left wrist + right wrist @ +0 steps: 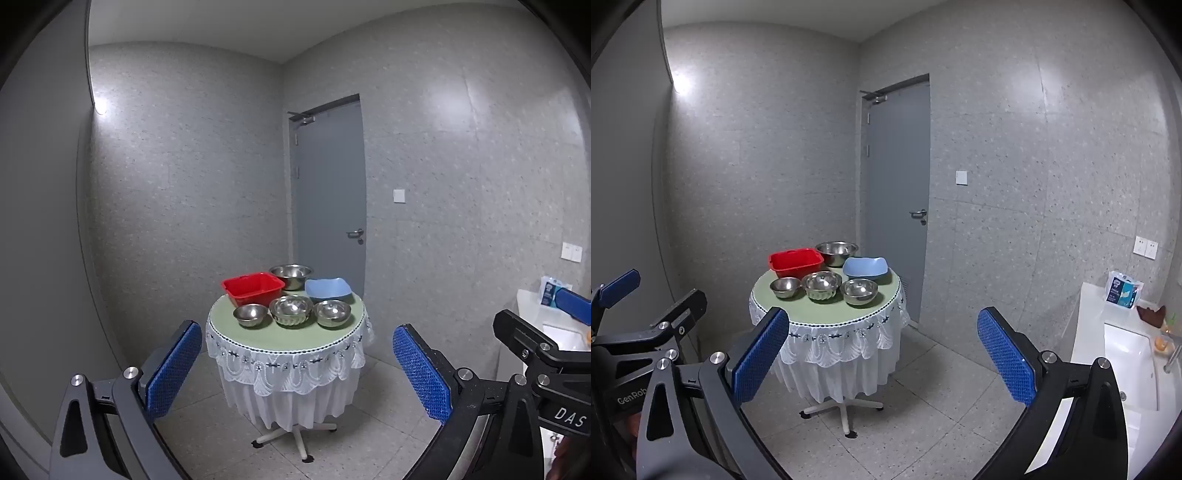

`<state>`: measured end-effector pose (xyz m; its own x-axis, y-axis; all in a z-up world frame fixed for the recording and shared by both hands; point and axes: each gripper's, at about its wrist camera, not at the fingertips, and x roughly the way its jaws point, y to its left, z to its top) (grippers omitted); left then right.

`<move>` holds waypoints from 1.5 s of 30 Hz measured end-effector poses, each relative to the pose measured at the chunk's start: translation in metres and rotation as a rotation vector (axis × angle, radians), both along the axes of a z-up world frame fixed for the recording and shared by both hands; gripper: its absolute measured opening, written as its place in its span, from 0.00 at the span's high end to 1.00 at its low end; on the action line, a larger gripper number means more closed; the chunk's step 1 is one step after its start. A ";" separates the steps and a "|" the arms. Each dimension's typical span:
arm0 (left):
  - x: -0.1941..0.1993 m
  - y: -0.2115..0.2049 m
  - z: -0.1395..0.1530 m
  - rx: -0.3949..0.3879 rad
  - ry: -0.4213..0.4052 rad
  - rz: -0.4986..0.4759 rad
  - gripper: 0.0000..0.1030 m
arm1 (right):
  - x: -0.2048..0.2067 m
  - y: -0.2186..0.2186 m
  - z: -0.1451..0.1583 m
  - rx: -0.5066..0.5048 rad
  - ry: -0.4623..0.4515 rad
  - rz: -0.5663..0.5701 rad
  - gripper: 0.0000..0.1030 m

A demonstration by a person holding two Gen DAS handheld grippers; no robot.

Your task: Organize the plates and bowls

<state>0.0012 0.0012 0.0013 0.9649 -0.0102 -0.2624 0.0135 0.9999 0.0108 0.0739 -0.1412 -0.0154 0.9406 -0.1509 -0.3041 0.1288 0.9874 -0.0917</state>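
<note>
Bowls stood grouped on the round table (258,338), well ahead of both tools and between their fingers in each wrist view. The front row held three steel bowls: a small bowl (250,314), a fluted bowl (291,310) and a plain bowl (332,313), set just beside one another. Behind them were a red tub (253,287), a large steel bowl (291,275) and a blue bowl (328,290). No flat plates could be made out.

The left gripper (297,373) had its jaws spread wide and held nothing. The right gripper (882,354) was likewise spread wide and empty. Both hung over the floor, well apart from the table.

Judged from this layout, the step in hand was the approach; no item had been nested. The next move called for advancing both tools to the table edge, then lowering one set of fingers over the rim of a front-row bowl. The thin, slick steel rims would probably need a square, firm pinch.
</note>
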 end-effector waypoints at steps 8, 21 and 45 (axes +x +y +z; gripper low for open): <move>0.010 0.001 -0.003 -0.005 0.008 -0.014 0.01 | 0.002 -0.006 0.003 0.005 0.008 -0.006 0.00; 0.005 -0.002 0.006 0.009 0.003 -0.013 0.01 | 0.006 -0.018 0.008 0.016 0.008 -0.014 0.00; 0.022 -0.018 0.005 0.006 0.004 -0.016 0.01 | 0.013 -0.036 0.000 0.016 0.005 -0.014 0.00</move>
<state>0.0231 -0.0170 0.0060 0.9637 -0.0243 -0.2660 0.0298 0.9994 0.0166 0.0871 -0.1768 -0.0154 0.9370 -0.1589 -0.3111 0.1419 0.9869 -0.0768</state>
